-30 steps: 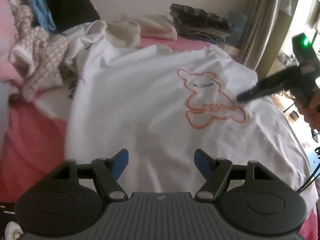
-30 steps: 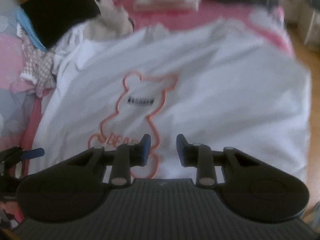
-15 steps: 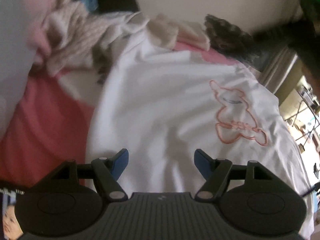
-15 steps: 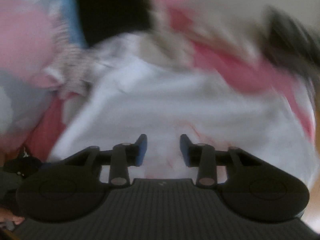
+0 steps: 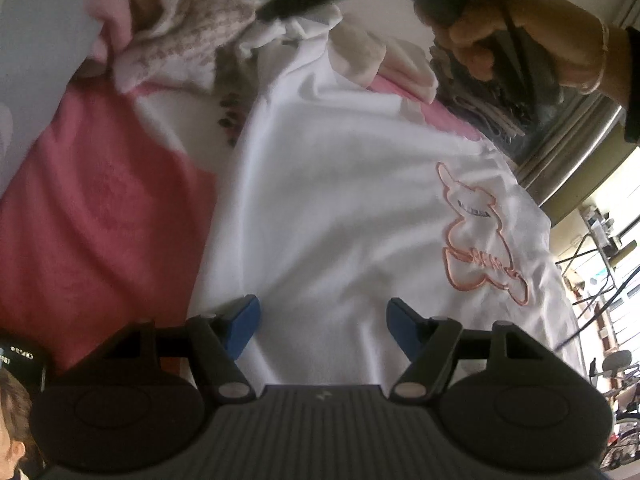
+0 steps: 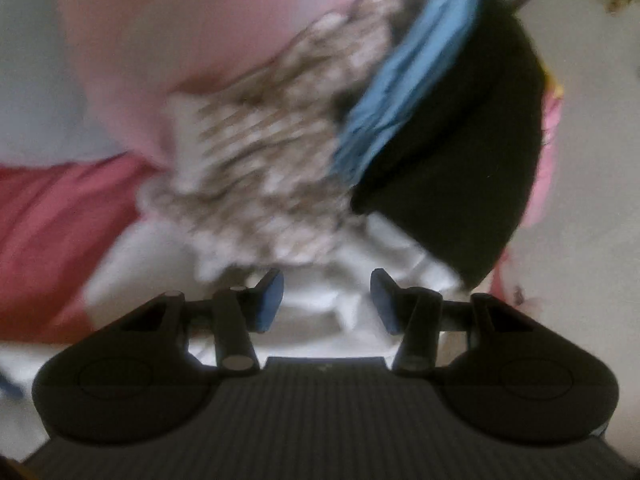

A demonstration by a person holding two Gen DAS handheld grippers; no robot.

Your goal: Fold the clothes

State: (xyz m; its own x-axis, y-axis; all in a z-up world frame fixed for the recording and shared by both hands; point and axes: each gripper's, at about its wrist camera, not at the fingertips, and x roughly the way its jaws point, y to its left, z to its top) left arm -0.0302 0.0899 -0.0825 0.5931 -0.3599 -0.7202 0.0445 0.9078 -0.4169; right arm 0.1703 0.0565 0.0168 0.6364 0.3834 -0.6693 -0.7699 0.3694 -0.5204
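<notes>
A white T-shirt (image 5: 340,200) with an orange bear outline (image 5: 476,236) lies spread flat on the pink bed (image 5: 100,208). My left gripper (image 5: 322,324) stands open just above the shirt's near hem, with nothing between its blue pads. In the left wrist view a hand (image 5: 520,32) holds my right gripper (image 5: 272,4) at the shirt's far left corner. The right wrist view is blurred. There my right gripper (image 6: 327,300) is open over crumpled white shirt fabric (image 6: 320,280), and its pads touch nothing.
A heap of loose clothes lies just beyond the shirt's far corner: a beige patterned garment (image 6: 272,160), a blue cloth (image 6: 400,92) and a black garment (image 6: 460,160). Folded cream clothes (image 5: 400,68) and a dark folded stack (image 5: 488,120) sit at the far edge. A curtain (image 5: 568,152) hangs on the right.
My right gripper swung from over the bear print across to the shirt's far left corner by the heap, rolling as it went, and its jaws widened. My left gripper rolled and dipped slightly.
</notes>
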